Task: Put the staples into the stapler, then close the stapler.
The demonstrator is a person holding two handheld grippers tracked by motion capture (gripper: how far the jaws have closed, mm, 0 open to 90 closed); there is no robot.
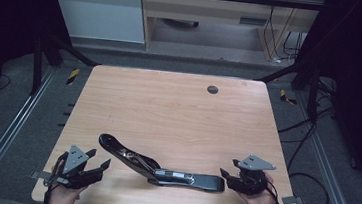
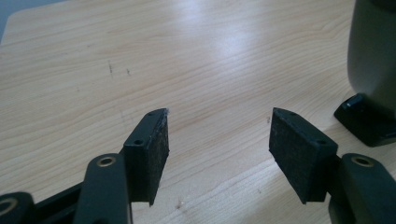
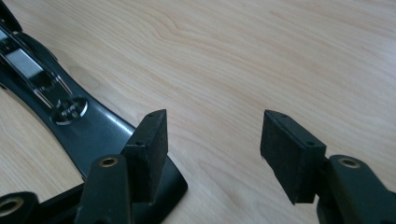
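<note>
I'm seeing the black stapler point(image 1: 160, 166) lying opened out near the surface's point(image 1: 168, 106) front edge; both hand-held grippers, left point(image 1: 97, 158) and right point(image 1: 224, 174), are gaping empty (right beside the stapler's end).

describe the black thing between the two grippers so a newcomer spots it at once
Start at the wooden table and go to its near edge, between the left gripper and right gripper. The long black stapler lies there opened out, a bent strip with a shiny metal track; the table's other item is a small dark round disc far back.
</note>
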